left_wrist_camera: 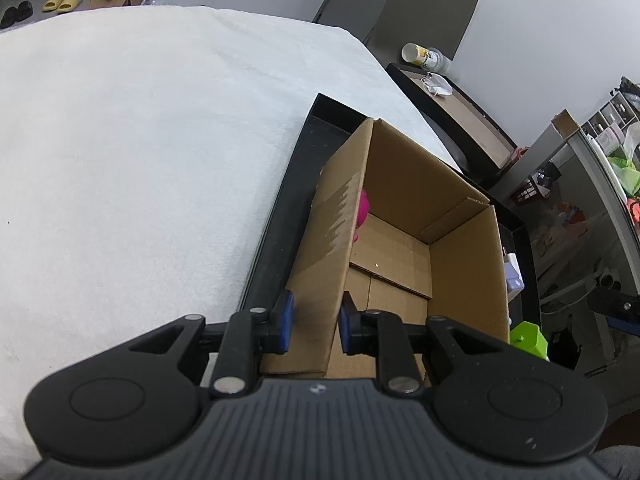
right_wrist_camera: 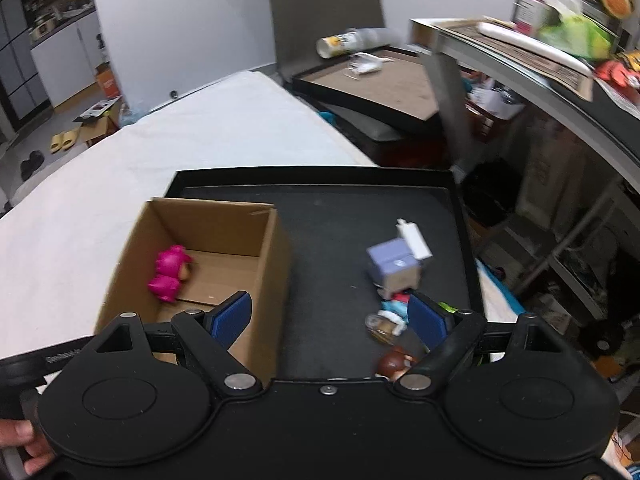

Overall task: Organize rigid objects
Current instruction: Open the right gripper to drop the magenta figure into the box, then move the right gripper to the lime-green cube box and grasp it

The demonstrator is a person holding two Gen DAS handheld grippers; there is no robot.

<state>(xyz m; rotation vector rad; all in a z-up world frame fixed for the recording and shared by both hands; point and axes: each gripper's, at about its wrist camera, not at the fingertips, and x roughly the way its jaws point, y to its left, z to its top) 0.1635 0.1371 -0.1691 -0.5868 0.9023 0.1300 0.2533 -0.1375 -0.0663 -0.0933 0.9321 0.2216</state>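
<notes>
Our left gripper (left_wrist_camera: pixel 316 326) pinches the cardboard box (left_wrist_camera: pixel 400 216) wall at six o'clock; our right gripper (right_wrist_camera: pixel 330 320) hangs wide, empty, above the black tray (right_wrist_camera: pixel 336 216).

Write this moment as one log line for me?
left claw: shut on cardboard box wall | right claw: open, empty | pink toy: in box

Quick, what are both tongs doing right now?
Left tongs: shut on the box wall.
Right tongs: open, holding nothing.
</notes>
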